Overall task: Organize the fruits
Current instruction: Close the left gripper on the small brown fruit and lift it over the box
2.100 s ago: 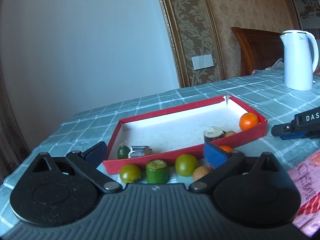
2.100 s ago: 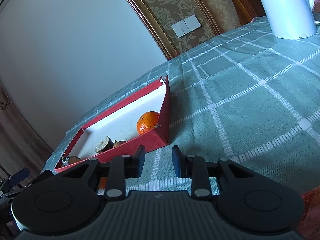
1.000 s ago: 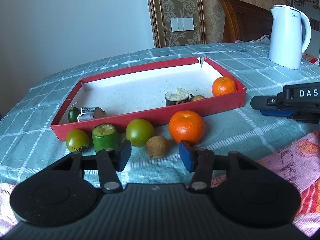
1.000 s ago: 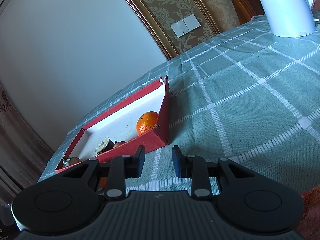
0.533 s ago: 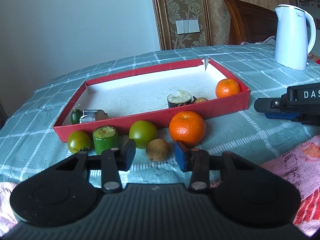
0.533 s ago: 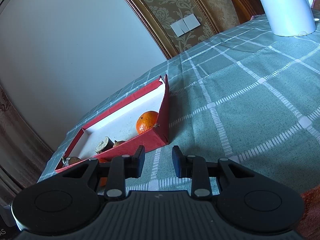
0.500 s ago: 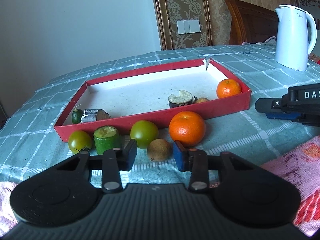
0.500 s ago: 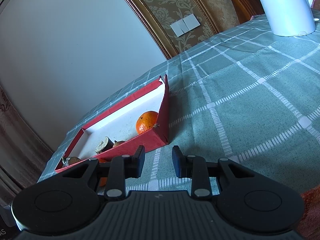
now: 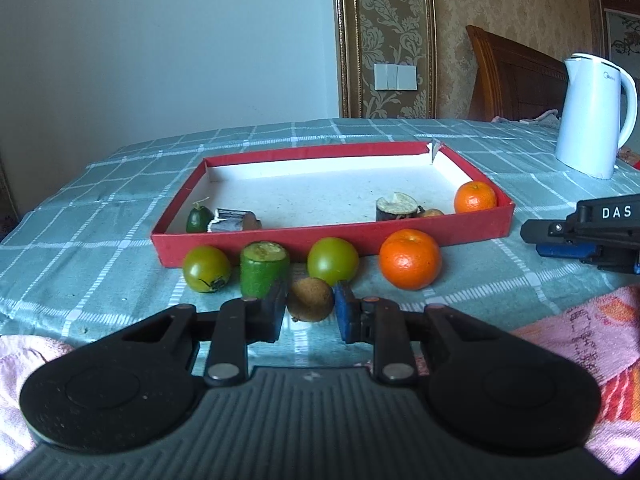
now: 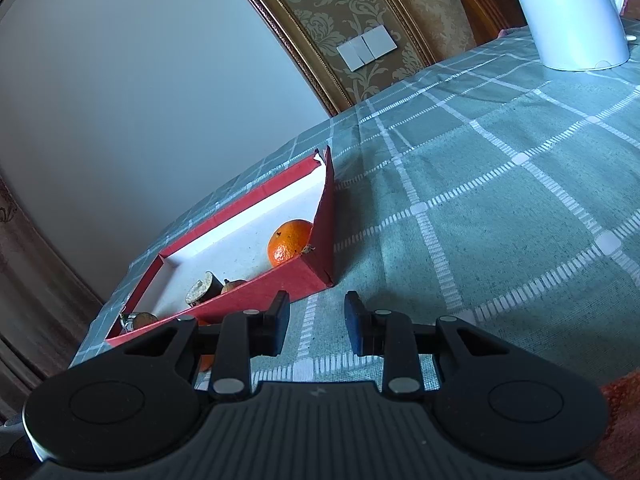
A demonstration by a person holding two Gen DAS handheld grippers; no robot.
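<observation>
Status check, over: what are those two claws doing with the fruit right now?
Left gripper closing on the brown fruit. Right gripper shut, empty, idle by the red tray. Green fruit and cucumber crowd close behind.

A home: damask wallpaper (image 9: 390, 36), wooden headboard (image 9: 516, 80), electric kettle (image 9: 592, 116).

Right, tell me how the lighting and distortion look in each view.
Left wrist: bright daylight, sharp focus, the tray wall shading the fruit in front of it, mild bending at the edges. Right wrist: dimmer and bluish, scene strongly tilted, the wall trim bowed into a curve, kettle cropped.
</observation>
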